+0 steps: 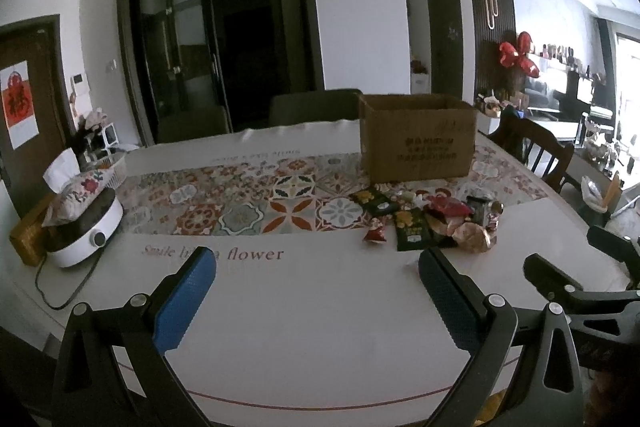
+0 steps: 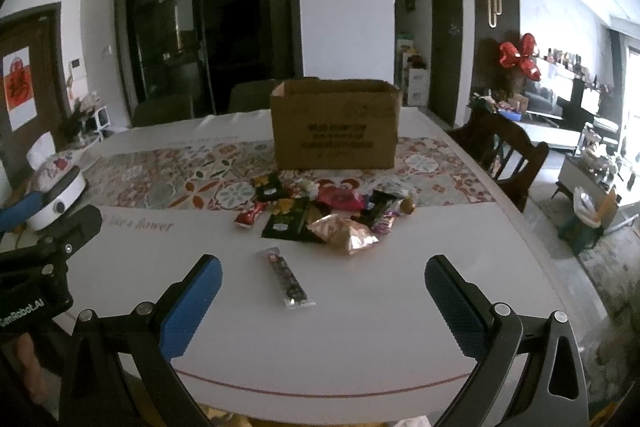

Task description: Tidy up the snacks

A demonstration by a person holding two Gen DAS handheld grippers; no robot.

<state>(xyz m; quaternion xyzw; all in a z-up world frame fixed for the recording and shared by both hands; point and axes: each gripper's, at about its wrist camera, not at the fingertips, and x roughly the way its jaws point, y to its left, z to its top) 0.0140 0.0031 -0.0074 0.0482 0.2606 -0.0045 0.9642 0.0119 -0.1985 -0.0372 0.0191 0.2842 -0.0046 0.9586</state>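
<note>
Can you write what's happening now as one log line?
left hand-held gripper open, empty | right hand-held gripper open, empty | snacks on table | box behind

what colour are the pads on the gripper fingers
Blue, textured pads on the fingers; clearest in the right wrist view.

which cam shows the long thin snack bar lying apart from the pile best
The right wrist view. The long thin snack bar lies alone on the white table, apart from the snack pile, fully visible between the open right gripper fingers. The left wrist view does not show it; only the pile appears there.
</note>
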